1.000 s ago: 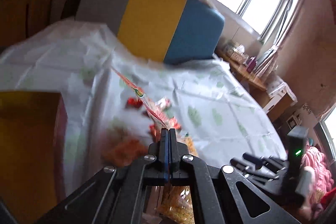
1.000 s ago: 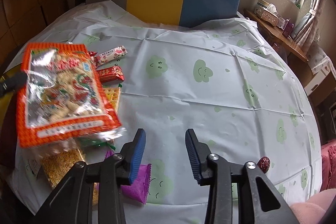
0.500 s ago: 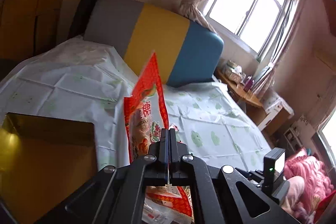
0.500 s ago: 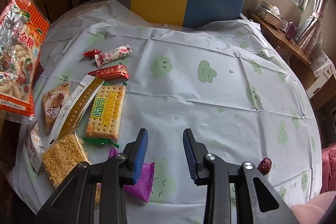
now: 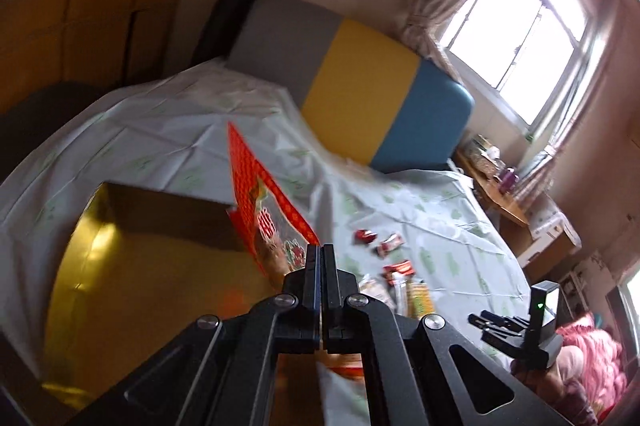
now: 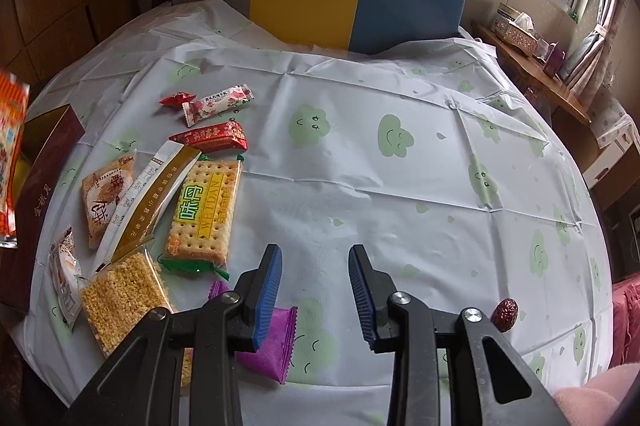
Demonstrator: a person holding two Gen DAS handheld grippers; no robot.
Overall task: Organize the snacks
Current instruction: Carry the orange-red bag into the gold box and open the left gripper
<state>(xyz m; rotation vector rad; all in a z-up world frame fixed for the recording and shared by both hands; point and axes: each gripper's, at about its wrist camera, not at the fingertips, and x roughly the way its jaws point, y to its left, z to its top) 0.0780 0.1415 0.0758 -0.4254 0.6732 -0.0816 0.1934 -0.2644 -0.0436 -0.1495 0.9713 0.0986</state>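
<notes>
Snack bag [image 5: 264, 214], the big red one, is up in the air now, pinched tight at its edge by the left gripper [image 5: 321, 258]. A second ago it hung over the pile of snacks; now it hangs over the open gold box [image 5: 120, 278]. So the bag looks almost ready to drop in. Right of the box, the cracker pack [image 6: 204, 210] and small candies lie on the tablecloth [image 6: 400, 186]. The right gripper [image 6: 314, 290] waits beside the box's pile, its blue fingers apart, holding nothing.
</notes>
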